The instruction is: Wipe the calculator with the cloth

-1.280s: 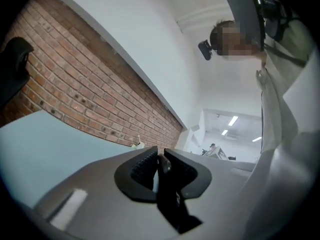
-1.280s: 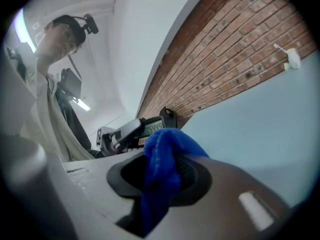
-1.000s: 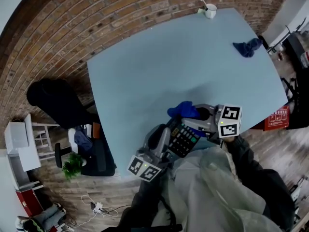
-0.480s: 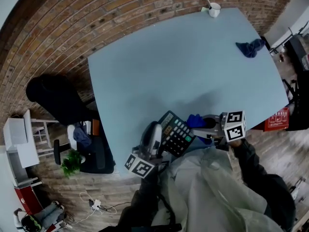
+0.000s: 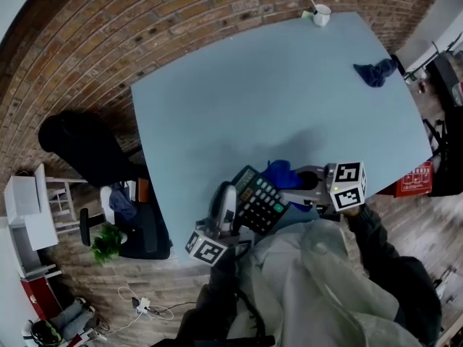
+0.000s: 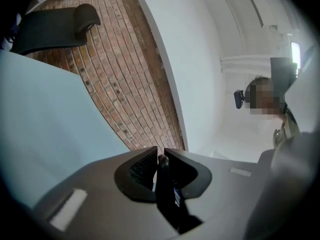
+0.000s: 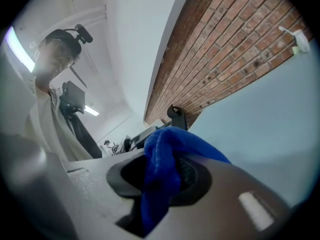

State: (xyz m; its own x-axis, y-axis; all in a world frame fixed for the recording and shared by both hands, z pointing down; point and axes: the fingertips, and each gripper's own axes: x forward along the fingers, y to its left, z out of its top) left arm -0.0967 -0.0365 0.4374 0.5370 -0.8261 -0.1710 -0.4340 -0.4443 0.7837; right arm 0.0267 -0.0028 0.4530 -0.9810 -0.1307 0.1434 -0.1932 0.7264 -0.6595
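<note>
Pale blue tabletop (image 5: 253, 85) filled most of the head view, and the calculator (image 5: 259, 199) was not lying on it but was held up over its near edge, tilted, with the keys facing up. The left hand-held gripper (image 6: 160, 159) had its jaws almost together, clamped on the calculator's thin edge. The right hand-held gripper (image 7: 165, 166) was closed on a bunched wad of blue cloth (image 7: 162, 156), whose bulk kept the jaws partway apart, and the wad sat just beside the calculator's far corner. The narrow edge pinch looked to me the weak point: a firm wipe could lever the calculator round or out of the jaws, and the loose cloth might drag free or press keys. Nothing stood between cloth and keys. A black chair (image 5: 79, 147) stood left of the tabletop; a second dark blue cloth (image 5: 374, 71) near the far right edge and a white cup (image 5: 320, 14) at the far edge lay well apart from the work
</note>
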